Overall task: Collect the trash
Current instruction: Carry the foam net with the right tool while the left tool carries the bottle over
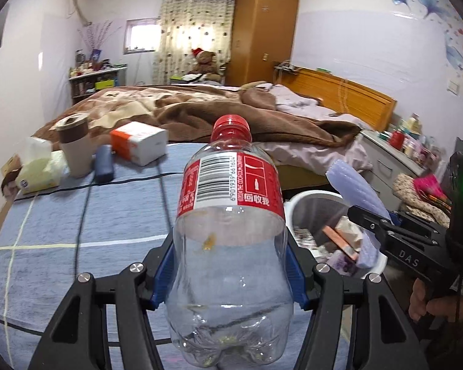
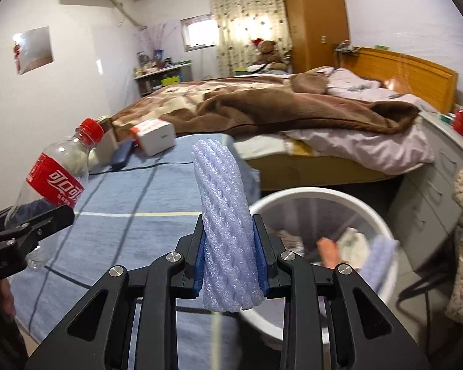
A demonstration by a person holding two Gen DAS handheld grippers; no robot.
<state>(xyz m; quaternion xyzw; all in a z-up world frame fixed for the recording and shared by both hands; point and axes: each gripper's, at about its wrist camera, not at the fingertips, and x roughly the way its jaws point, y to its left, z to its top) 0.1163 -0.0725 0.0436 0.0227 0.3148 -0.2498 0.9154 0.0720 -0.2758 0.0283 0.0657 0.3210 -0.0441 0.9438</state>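
Note:
My left gripper (image 1: 230, 273) is shut on an empty clear cola bottle (image 1: 231, 231) with a red cap and red label, held above the blue checked tablecloth (image 1: 77, 231). The bottle also shows at the left of the right wrist view (image 2: 58, 178). My right gripper (image 2: 230, 259) is shut on a pale purple foam net sleeve (image 2: 225, 215), held upright beside the white trash bin (image 2: 382, 231). The sleeve (image 1: 352, 185) and the right gripper (image 1: 370, 219) show over the bin (image 1: 296, 206) in the left wrist view. The bin holds paper and foam scraps.
On the table's far side stand a brown-lidded cup (image 1: 74, 145), a tissue pack (image 1: 40, 169), a dark blue case (image 1: 103, 163) and a white-and-orange box (image 1: 139, 141). A black cable (image 1: 83, 212) runs across the cloth. A bed (image 1: 216, 108) lies behind; drawers (image 2: 441, 185) stand right.

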